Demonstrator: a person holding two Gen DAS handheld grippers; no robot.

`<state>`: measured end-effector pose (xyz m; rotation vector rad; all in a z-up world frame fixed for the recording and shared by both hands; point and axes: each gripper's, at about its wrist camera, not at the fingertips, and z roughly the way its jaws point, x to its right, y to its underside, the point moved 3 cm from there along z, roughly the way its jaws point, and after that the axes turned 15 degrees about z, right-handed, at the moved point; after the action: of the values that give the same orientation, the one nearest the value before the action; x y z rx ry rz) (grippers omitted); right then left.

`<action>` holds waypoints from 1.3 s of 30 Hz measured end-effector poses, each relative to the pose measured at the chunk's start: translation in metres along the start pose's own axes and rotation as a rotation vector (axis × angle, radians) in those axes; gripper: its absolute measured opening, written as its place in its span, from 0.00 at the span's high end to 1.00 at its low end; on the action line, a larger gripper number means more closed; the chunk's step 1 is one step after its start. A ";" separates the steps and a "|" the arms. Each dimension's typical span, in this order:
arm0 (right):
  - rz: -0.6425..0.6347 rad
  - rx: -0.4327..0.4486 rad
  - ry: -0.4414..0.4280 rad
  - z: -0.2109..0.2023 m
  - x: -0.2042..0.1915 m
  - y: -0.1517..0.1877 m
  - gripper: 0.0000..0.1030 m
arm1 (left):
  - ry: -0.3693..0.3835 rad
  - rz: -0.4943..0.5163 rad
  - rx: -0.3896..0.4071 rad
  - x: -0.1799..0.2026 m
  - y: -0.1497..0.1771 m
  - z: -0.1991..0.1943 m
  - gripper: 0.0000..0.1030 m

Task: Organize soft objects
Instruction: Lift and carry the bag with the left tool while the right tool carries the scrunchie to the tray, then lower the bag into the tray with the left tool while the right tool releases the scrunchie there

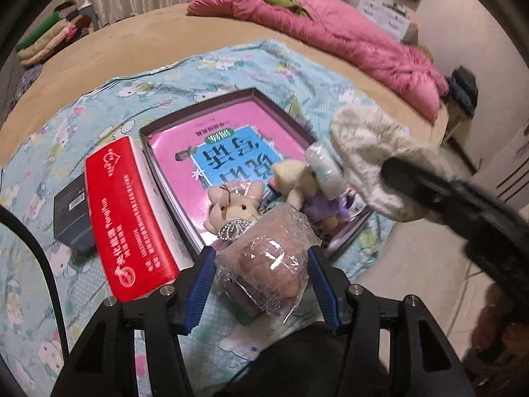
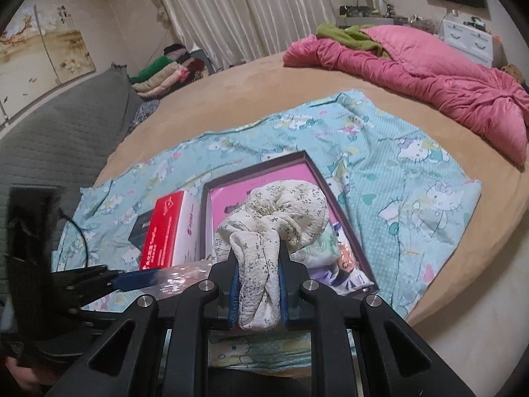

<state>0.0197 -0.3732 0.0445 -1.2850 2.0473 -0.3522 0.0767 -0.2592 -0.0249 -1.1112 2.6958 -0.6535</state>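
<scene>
My left gripper is shut on a brown soft item in a clear plastic bag, held above the near edge of the dark shallow box. The box holds a pink book, a small plush rabbit, a cream plush doll and a white wrapped roll. My right gripper is shut on a bunched cream floral cloth, held over the box. The cloth and right gripper body show at the right in the left wrist view.
A red and white carton and a dark small box lie left of the box on the blue cartoon-print sheet. A pink quilt lies at the far side of the tan bed. Folded clothes are stacked far left.
</scene>
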 end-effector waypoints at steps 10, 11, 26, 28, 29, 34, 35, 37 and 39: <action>-0.014 -0.065 0.006 0.032 0.002 0.002 0.81 | 0.005 -0.022 -0.047 -0.019 -0.003 0.036 0.45; -0.016 -0.071 0.010 0.036 0.001 0.003 0.81 | 0.007 -0.026 -0.047 -0.021 -0.004 0.037 0.45; -0.044 -0.148 0.010 0.087 -0.007 -0.001 0.80 | 0.013 -0.017 -0.033 -0.027 -0.007 0.043 0.45; -0.047 -0.152 0.009 0.092 -0.008 -0.002 0.80 | 0.016 -0.015 -0.032 -0.027 -0.007 0.043 0.45; -0.048 -0.158 0.012 0.095 -0.009 -0.003 0.80 | 0.015 -0.014 -0.033 -0.027 -0.007 0.043 0.45; -0.065 -0.178 0.026 0.107 -0.011 -0.003 0.79 | 0.019 -0.020 -0.033 -0.029 -0.007 0.044 0.45; -0.065 -0.180 0.029 0.109 -0.011 -0.003 0.79 | 0.019 -0.019 -0.034 -0.029 -0.007 0.044 0.45; -0.062 -0.189 0.032 0.112 -0.011 -0.003 0.79 | 0.020 -0.021 -0.034 -0.030 -0.007 0.044 0.45; -0.061 -0.197 0.039 0.114 -0.010 -0.002 0.78 | 0.026 -0.025 -0.036 -0.031 -0.007 0.045 0.45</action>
<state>0.1009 -0.3514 -0.0337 -1.4713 2.1211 -0.2086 0.1164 -0.2567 -0.0629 -1.1542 2.7301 -0.6303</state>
